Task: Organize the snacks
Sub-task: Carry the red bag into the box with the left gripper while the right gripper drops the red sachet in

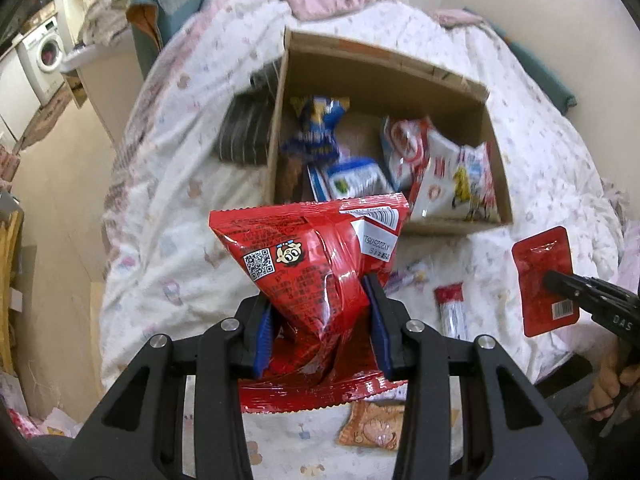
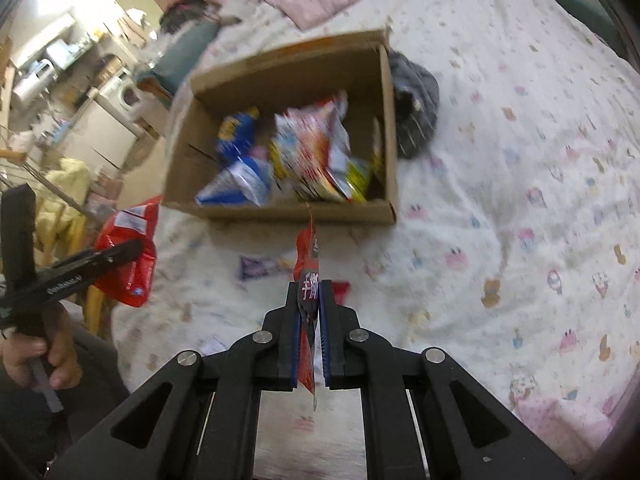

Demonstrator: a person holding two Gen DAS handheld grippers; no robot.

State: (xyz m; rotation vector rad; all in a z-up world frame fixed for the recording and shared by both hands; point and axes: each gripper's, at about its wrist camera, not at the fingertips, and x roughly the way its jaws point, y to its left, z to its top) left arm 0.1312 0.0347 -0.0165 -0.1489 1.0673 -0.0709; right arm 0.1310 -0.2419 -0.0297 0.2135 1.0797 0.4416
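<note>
In the left wrist view the left gripper (image 1: pixel 320 312) fills the lower centre of the frame, its blue-padded jaws clamped on a crumpled red snack bag (image 1: pixel 316 264) that stands up between them, its printed back with a square code and a cartoon face turned toward the camera. Above it, in the upper centre, an open cardboard box (image 1: pixel 384 76) sits on a white patterned bedspread (image 1: pixel 168 184) and already holds several packets — a blue one (image 1: pixel 316 120) at its left, red-and-white ones (image 1: pixel 436 160) at its right. At the right edge of that frame the right gripper (image 1: pixel 550 280) comes in from the side, closed tight on a flat red packet (image 1: pixel 546 280) seen face-on, with a hand (image 1: pixel 608 384) below it. The right wrist view shows the same thin packet (image 2: pixel 310 292) edge-on in the lower centre, pinched between jaws drawn together, clear of the bedspread. The box (image 2: pixel 280 210) lies above it in mid-frame, a dark grey striped bundle (image 2: pixel 416 112) touching its right wall. A few loose packets lie on the bedspread — a red-and-white stick (image 1: pixel 450 308) and an orange one (image 1: pixel 370 426) low in the left view.
</note>
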